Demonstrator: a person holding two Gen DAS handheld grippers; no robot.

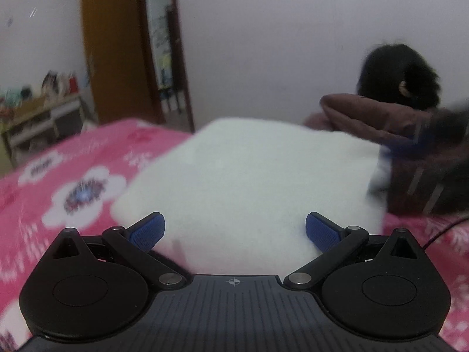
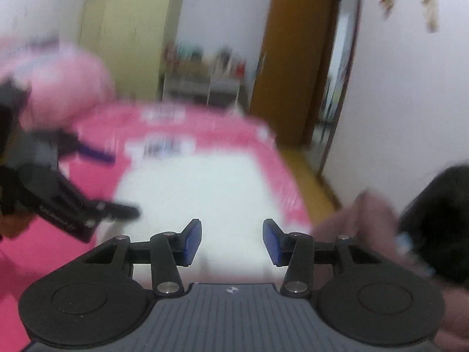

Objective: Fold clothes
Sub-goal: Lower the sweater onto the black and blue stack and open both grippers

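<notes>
Judging from its fuzzy, matt nap and rounded edges, the white fleece garment can be expected to handle as something light, soft and limp, sagging wherever it is not supported and unlikely to slip between rubber pads. A hold would best be taken at a corner or along an outer edge, where only a layer or two must be pinched; which layers lie at the near edge cannot be told through the blur. The garment is seen lying on the pink flowered bed sheet as a plump, roughly rectangular white block, near the bed's edge on the doorway side, so it may already be folded or merely laid flat. A brownish-maroon padded garment and a black fluffy one are heaped just beside it. The left hand-held gripper is held spread wide over the near edge, pinching nothing; the right hand-held gripper is likewise parted and empty.
</notes>
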